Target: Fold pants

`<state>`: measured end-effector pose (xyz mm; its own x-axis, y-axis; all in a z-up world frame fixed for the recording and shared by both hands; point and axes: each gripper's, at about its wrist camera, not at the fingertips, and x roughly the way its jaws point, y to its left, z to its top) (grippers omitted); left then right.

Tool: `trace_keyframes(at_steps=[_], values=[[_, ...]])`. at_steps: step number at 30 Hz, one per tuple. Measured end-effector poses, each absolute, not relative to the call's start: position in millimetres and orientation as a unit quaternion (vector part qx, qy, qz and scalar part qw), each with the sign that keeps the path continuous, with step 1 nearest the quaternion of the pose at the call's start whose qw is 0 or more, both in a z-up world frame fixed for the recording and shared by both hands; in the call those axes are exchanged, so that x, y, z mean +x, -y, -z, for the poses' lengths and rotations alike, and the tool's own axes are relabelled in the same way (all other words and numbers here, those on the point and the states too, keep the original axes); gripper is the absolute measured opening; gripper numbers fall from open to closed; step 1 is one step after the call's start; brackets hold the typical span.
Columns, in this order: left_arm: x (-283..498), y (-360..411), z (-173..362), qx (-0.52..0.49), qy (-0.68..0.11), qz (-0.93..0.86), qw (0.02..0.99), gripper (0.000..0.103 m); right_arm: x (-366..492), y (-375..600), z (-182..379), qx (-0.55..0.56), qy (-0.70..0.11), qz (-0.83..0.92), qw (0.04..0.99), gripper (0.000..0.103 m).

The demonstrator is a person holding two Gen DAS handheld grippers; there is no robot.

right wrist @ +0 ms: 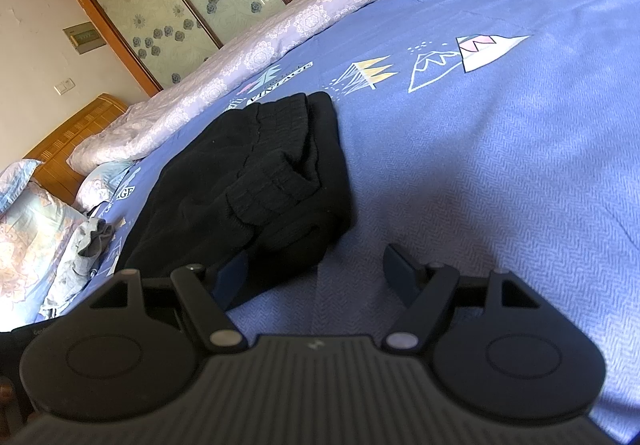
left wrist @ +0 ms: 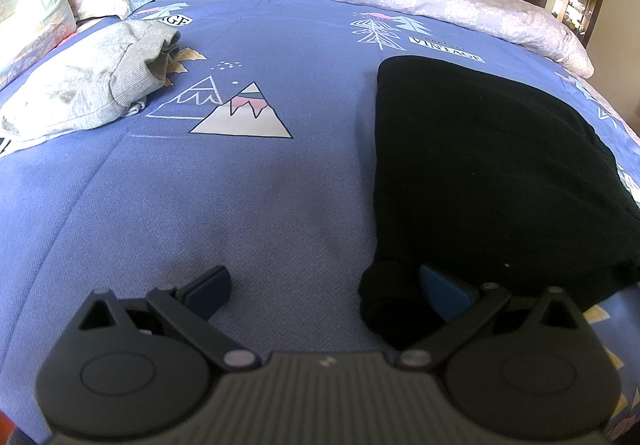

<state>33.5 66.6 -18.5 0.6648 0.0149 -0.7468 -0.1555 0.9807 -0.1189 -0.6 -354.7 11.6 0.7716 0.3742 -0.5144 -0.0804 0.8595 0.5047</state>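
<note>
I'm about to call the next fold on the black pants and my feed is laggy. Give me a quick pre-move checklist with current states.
1. Left gripper open: ok, jaws spread wide.
2. Right gripper open: ok, jaws spread wide.
3. Black knit pants flat on the blue patterned bedsheet: ok, already folded over, ribbed cuffs on top in the right wrist view.
4. Pants edge between the left gripper's jaws: ok, a black corner sits just inside its right finger.
5. Right gripper lined up on fabric: cannot tell; its left finger is at the pants' edge, partly hidden.
6. Crumpled grey garment apart from the pants: ok.
</note>
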Motion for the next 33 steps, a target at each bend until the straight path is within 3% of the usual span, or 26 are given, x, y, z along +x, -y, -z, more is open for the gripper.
trace_keyframes(at_steps=[17, 25, 33], values=[[35, -69, 18, -0.089, -0.411, -0.039, 0.906, 0.103, -1, 356, -12, 0.238, -0.315, -0.125, 0.91, 0.077], [38, -111, -4, -0.171, -0.434, 0.018, 0.885, 0.101, -3, 374, -26, 0.269, -0.341, -0.155, 0.887, 0.076], [76, -114, -27, -0.216, -0.432, 0.092, 0.871, 0.102, 17, 387, -71, 0.263, -0.297, -0.178, 0.9, 0.076]])
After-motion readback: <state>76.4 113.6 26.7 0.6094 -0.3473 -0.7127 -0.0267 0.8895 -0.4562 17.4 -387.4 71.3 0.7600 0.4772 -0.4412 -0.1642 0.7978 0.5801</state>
